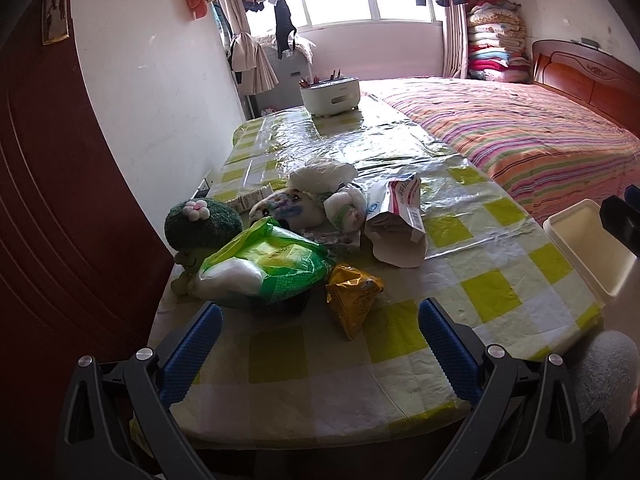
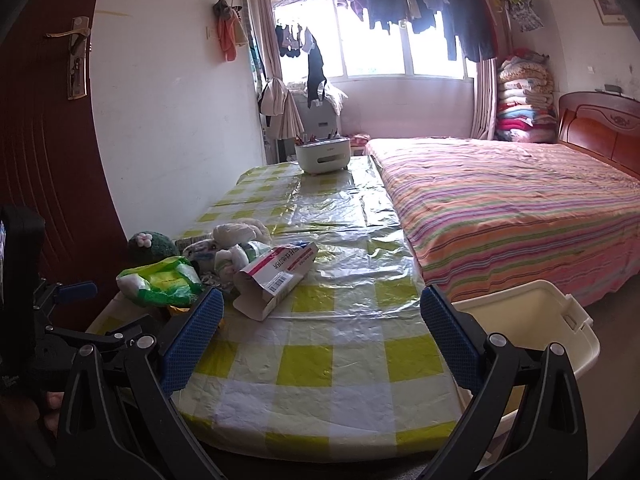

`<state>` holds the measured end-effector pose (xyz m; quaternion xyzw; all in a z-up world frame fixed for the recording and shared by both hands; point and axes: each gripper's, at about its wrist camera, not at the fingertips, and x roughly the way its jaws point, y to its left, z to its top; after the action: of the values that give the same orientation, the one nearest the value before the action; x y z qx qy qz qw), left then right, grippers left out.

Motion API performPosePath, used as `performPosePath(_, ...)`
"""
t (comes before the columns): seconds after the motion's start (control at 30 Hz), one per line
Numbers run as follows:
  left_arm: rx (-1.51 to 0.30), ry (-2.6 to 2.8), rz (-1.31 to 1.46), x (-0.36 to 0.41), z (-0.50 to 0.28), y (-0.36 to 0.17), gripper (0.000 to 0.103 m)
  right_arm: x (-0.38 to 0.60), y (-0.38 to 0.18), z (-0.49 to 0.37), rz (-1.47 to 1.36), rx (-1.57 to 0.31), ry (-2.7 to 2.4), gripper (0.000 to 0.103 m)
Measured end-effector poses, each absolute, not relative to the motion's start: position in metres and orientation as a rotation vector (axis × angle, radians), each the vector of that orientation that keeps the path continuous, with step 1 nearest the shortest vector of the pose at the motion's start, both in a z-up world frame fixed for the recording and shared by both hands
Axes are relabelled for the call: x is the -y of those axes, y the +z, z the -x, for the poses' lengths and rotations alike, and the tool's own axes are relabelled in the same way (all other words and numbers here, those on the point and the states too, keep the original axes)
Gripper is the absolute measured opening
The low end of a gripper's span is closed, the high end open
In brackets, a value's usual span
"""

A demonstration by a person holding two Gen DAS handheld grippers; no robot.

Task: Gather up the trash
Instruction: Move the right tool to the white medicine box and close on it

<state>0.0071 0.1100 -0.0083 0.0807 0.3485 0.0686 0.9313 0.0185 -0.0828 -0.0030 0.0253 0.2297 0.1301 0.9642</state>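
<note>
Trash pile (image 1: 320, 224) on checked table (image 1: 500, 292), cream bin (image 2: 532, 320) beside, both tools (image 1: 320, 344) (image 2: 322, 340) spread, empty.

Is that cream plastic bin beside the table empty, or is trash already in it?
Empty as far as visible: the cream plastic bin shows only bare inner walls in the right wrist view; its bottom is partly hidden.

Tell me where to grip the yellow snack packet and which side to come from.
Take the yellow snack packet with the left gripper, which is open and faces it. Come from the near table edge and close across its narrow near tip, which points at the gripper. The green bag crowds its left side, so stay right of that.
</note>
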Motion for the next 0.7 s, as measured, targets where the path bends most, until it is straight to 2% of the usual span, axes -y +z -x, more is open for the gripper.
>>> performPosePath(0.3,-0.723,0.142,-0.127,-0.134,-0.011,-0.008,0.096,0.072,-0.017,-0.047,-0.072,-0.552,0.312,0.097)
performPosePath(0.7,-0.769,0.209,-0.091,-0.166,-0.004,-0.017,0.096,0.034,-0.049,-0.176,-0.346,-0.843,0.401,0.097)
